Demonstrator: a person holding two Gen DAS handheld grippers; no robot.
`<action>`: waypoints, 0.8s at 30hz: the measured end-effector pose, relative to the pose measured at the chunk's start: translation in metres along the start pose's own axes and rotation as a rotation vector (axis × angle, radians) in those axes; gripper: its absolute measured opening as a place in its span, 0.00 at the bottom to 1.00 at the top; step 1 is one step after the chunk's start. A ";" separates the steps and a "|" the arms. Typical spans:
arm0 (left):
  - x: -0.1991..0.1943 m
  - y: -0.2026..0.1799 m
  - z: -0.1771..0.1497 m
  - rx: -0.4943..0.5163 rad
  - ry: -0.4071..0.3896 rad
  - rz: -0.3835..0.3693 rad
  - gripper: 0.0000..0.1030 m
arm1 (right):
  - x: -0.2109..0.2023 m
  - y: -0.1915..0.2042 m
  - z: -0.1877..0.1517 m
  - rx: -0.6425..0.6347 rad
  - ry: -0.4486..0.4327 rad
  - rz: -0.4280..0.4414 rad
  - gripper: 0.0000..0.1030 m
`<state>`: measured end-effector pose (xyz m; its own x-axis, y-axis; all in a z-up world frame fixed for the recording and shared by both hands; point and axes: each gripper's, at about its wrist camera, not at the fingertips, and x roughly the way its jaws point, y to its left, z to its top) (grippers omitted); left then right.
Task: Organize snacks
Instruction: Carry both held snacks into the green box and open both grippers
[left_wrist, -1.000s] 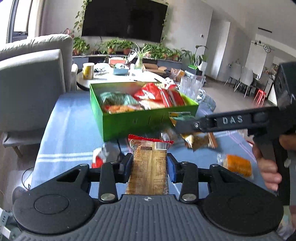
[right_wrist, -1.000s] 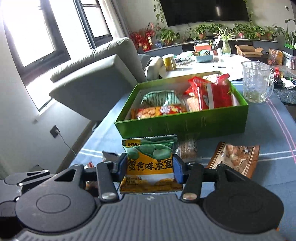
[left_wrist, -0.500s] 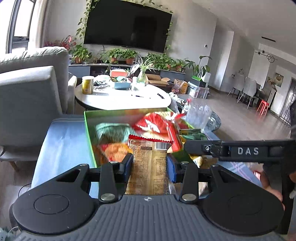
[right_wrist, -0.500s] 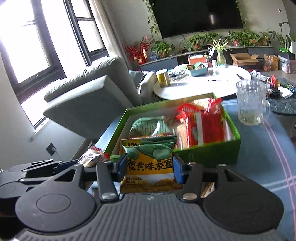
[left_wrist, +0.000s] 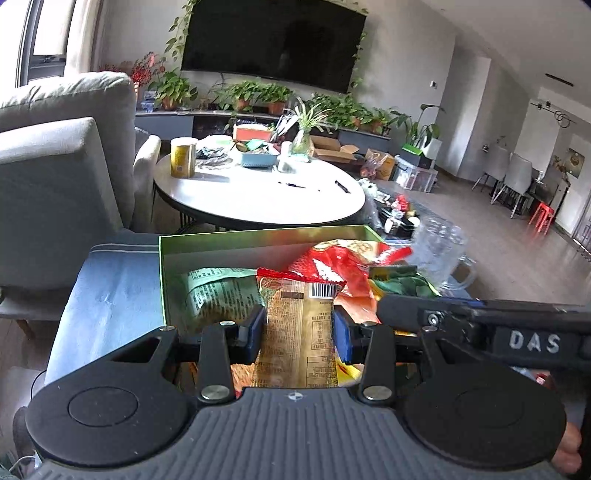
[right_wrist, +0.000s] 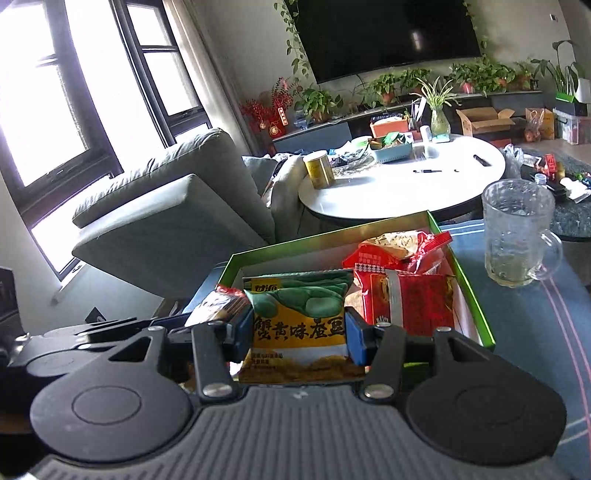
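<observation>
Both snack packets (left_wrist: 301, 332) now over box (left_wrist: 258, 240)

green box (right_wrist: 467, 291) right half crowded with red packets (right_wrist: 410, 299), far-left corner free, glass mug (right_wrist: 517, 232) beside

Two grippers, left (left_wrist: 299, 328) and right (right_wrist: 299, 334), are each clamping one snack packet. One green box (right_wrist: 467, 291) is holding about four packets, and one glass mug (right_wrist: 517, 232) is standing at its two o'clock.

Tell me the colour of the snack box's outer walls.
Bright green snack box; the right wrist view shows it best.
</observation>
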<state>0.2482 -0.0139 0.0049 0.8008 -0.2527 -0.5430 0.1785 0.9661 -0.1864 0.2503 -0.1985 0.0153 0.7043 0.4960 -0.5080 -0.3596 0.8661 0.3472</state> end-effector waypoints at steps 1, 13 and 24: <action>0.006 0.002 0.002 -0.005 0.007 0.004 0.35 | 0.004 0.000 0.001 -0.001 0.004 -0.001 0.64; 0.053 0.016 0.011 -0.029 0.051 0.012 0.35 | 0.035 -0.011 0.005 0.011 0.050 -0.022 0.64; 0.060 0.020 0.009 -0.040 0.064 0.019 0.37 | 0.043 -0.009 0.005 0.013 0.056 -0.033 0.64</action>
<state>0.3047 -0.0091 -0.0242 0.7657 -0.2385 -0.5974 0.1399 0.9682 -0.2072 0.2870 -0.1851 -0.0059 0.6800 0.4698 -0.5629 -0.3281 0.8816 0.3395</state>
